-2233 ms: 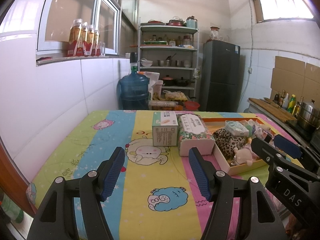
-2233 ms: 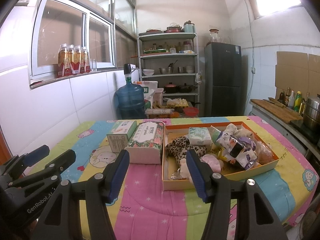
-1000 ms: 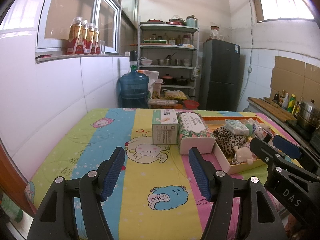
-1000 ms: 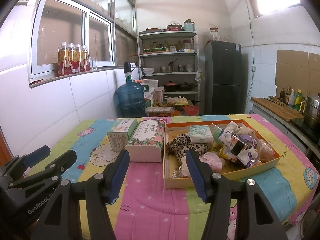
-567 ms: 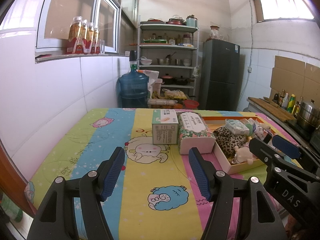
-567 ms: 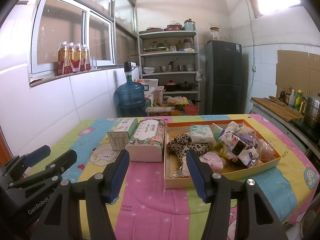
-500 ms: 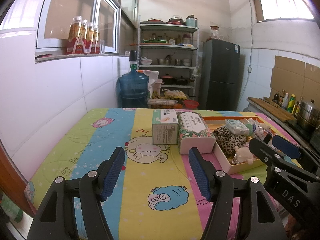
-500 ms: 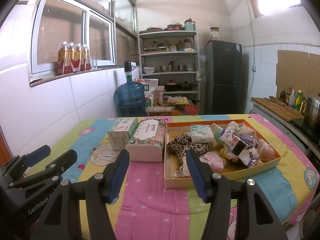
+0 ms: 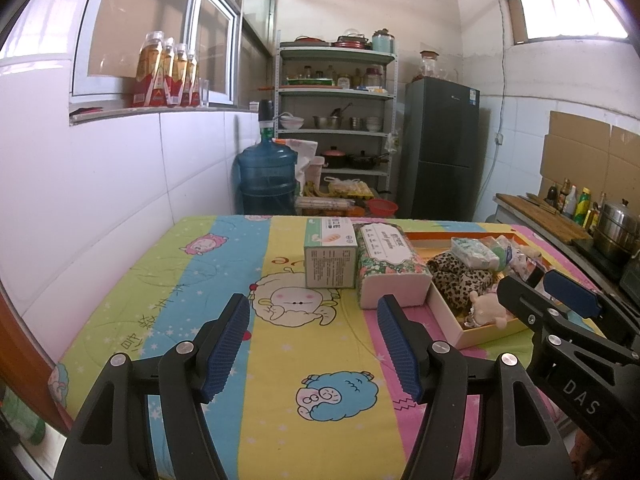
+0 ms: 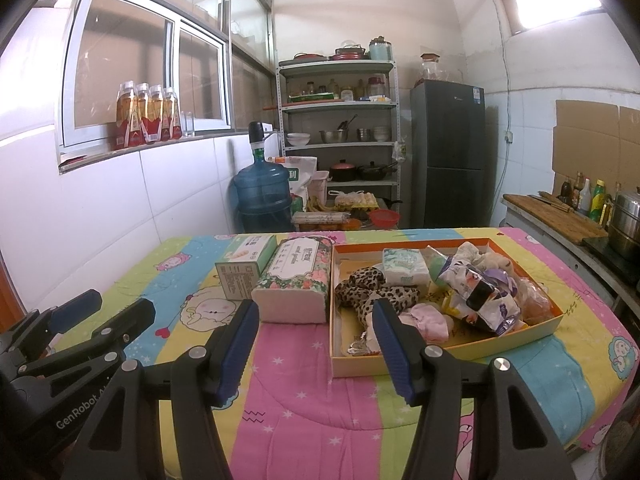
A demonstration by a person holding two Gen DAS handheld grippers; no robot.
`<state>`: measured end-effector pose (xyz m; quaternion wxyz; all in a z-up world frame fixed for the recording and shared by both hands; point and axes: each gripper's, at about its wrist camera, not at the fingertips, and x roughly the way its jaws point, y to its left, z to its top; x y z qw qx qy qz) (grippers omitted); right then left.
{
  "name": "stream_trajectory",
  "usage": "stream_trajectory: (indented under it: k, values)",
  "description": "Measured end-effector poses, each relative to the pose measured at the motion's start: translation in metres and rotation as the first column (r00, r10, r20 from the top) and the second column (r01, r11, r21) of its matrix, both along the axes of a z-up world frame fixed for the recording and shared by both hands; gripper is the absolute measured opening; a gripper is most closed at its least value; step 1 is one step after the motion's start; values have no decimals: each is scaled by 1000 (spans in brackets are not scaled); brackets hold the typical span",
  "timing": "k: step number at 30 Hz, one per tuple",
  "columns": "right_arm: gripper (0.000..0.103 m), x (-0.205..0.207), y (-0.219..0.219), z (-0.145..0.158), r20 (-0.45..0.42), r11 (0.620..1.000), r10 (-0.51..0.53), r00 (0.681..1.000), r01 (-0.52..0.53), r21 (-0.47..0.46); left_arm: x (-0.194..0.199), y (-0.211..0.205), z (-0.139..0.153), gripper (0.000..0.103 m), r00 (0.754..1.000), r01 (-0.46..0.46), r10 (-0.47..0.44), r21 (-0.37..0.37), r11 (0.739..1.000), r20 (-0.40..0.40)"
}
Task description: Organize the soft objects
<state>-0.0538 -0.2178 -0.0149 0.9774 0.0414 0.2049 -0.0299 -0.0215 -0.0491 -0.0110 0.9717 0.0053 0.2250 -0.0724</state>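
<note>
Both grippers hovered over the quilt-covered table, nothing held: left gripper jaws spread wide, right gripper likewise. Soft stuff sat piled in the orange tray, w/ floral tissue pack touching the tray's left wall.

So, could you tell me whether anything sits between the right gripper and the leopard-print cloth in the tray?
Only the tray's near wall lies on a straight line. The right gripper is open, low before it, and the leopard-print cloth sits inside. From above, nothing visible covers the cloth; the floral tissue pack stands left, outside the tray.
</note>
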Motion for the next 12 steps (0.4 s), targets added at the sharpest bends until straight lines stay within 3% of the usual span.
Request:
stream_trajectory:
  k: [12]
  values:
    - [59, -1, 0, -5, -6, 1000, -2, 1000, 2, 9, 0, 3, -9, 69, 1000, -14, 14, -10, 1000, -8]
